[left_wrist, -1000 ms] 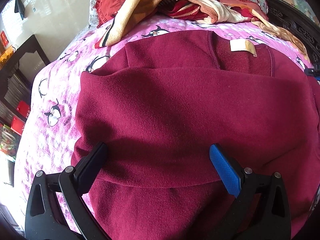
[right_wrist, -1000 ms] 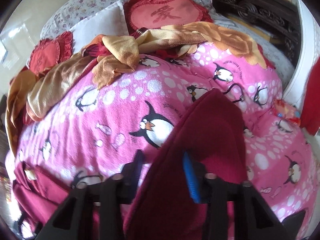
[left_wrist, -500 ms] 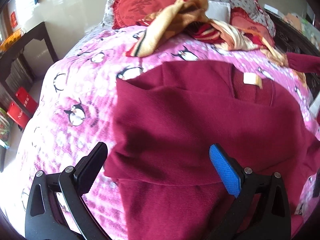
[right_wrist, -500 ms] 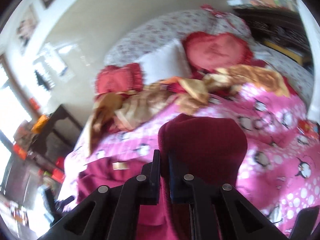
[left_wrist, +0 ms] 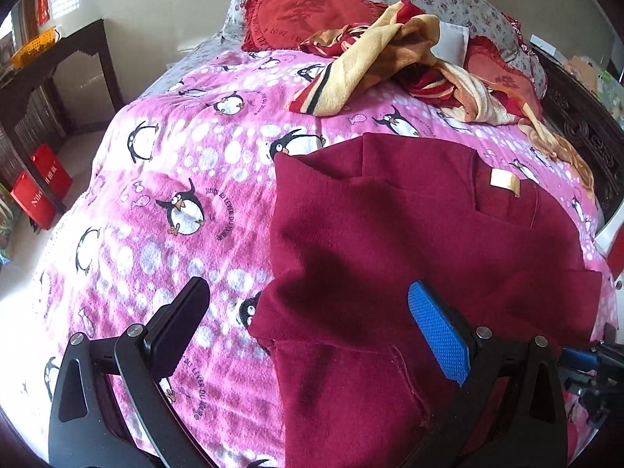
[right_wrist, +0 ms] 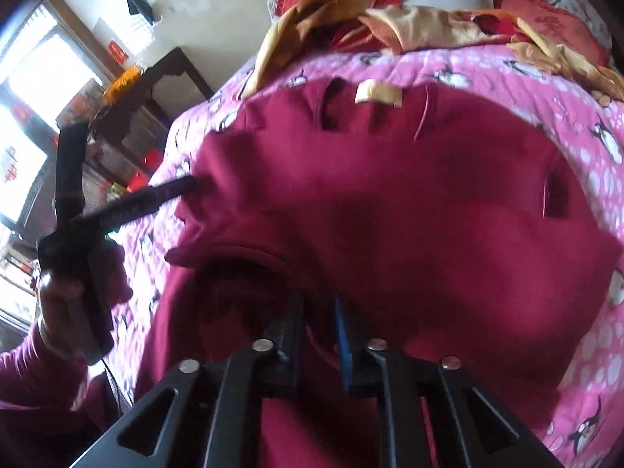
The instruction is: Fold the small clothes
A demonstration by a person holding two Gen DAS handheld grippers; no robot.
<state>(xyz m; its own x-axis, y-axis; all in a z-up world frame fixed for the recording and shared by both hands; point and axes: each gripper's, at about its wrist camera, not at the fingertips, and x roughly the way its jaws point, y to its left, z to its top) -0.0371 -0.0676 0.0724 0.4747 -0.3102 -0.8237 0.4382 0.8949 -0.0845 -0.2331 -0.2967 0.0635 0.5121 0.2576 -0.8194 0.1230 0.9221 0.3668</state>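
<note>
right gripper (right_wrist: 318, 325): jaws opening, letting go of the maroon fleece sleeve it folded across
left gripper (left_wrist: 308, 329): spread wide, grabbing nothing, hovering over the left edge
maroon fleece top (left_wrist: 421, 241): flat on the penguin blanket (left_wrist: 163, 179), both sides folded in
step: probably sleeves done
next: grab the hem, fold upward

Near the middle left of your left wrist view, the pink fleece penguin blanket (left_wrist: 187, 179) reads "JUSQU'AU LEVER DU"; the red frilled heart cushion (left_wrist: 300, 19) at the top reads "I LOVE".
</note>
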